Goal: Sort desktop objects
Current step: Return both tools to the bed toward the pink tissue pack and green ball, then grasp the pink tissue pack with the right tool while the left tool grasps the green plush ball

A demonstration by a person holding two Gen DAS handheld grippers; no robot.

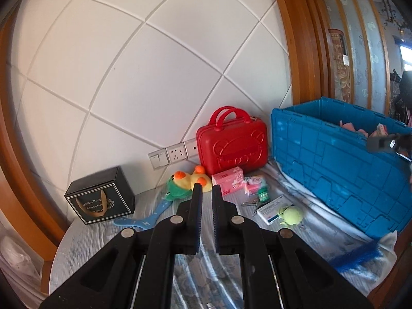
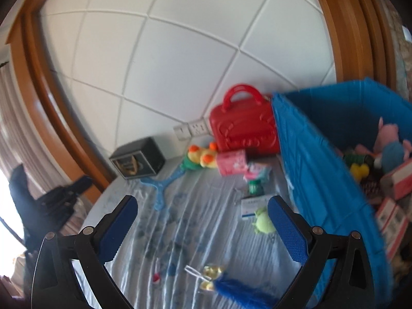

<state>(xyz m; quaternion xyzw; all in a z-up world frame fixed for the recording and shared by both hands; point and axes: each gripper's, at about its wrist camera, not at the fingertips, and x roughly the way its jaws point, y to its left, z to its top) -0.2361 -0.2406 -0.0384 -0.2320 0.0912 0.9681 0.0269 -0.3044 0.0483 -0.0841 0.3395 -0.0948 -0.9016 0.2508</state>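
Desktop objects, loose on the cloth-covered table:
- Plush duck, yellow, green and orange, beside the pink tissue pack, before the red case at the wall.
- Small green bottle, white medicine box, lime-green fuzzy toy: near the blue crate.
- Blue slingshot-shaped toy near the black gift box.
- Blue tassel charm at the near edge.
- Crate interior: pink plush pig, boxes, sundry items.

Left gripper: jaws nearly together, nothing between them.
Right gripper: jaws wide, empty.
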